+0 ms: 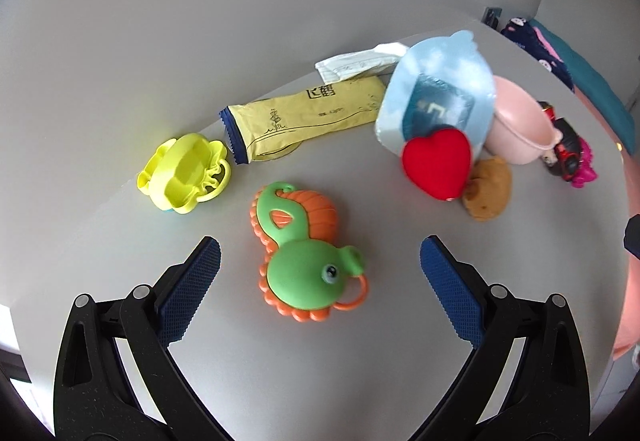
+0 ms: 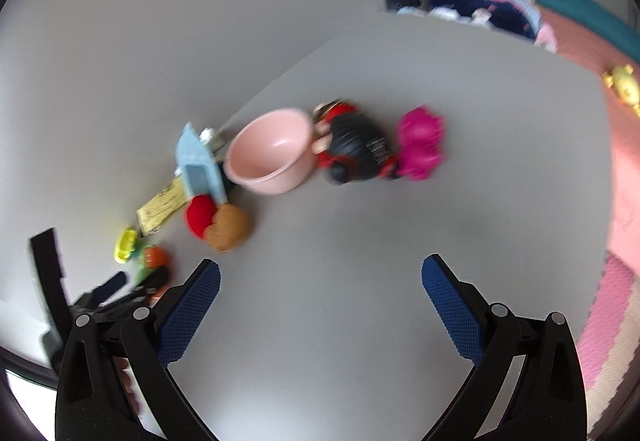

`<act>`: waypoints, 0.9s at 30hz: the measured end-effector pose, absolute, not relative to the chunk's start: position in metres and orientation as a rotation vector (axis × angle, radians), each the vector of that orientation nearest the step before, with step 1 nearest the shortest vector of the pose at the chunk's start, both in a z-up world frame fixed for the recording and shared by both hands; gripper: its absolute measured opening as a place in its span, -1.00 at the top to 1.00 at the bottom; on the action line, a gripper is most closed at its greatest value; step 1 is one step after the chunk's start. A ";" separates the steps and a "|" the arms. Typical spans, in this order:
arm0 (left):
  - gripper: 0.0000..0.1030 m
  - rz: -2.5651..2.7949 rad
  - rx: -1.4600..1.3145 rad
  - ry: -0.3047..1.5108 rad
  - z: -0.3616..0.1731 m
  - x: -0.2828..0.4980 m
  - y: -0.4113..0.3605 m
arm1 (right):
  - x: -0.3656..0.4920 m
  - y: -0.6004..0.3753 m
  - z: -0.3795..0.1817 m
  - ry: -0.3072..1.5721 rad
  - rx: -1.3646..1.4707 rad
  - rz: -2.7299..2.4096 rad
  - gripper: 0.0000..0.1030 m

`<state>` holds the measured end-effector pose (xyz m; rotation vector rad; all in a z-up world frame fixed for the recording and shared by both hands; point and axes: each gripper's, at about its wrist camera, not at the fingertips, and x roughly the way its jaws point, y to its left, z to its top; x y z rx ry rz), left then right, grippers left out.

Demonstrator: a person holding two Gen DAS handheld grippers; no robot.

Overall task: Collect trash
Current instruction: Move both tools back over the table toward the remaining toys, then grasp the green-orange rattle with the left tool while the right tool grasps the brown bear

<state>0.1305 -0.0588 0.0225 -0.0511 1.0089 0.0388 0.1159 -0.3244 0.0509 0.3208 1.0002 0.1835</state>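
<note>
Left gripper hangs wide open around the green seahorse toy, not trash, so it might grab that instead of the yellow wrapper behind.

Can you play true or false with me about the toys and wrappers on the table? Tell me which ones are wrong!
1. The left gripper is open with nothing in it. True.
2. The green and orange toy lies in front of the left gripper's fingers. True.
3. The pink bowl is full of trash. False: nothing shows inside it.
4. The red heart lies beside the brown toy. True.
5. The yellow wrapper is held by the right gripper. False: it lies on the table, and that gripper is open.
</note>
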 end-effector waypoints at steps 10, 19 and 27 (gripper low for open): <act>-0.18 0.050 -0.019 1.013 0.009 0.142 -0.053 | 0.153 -0.252 0.031 1.075 0.297 0.239 -0.70; -0.17 0.045 -0.011 0.997 0.009 0.138 -0.045 | 0.183 -0.229 0.011 1.129 0.263 0.195 -0.34; -0.16 0.040 -0.010 0.976 0.009 0.138 -0.043 | 0.191 -0.221 0.010 1.111 0.197 0.212 0.19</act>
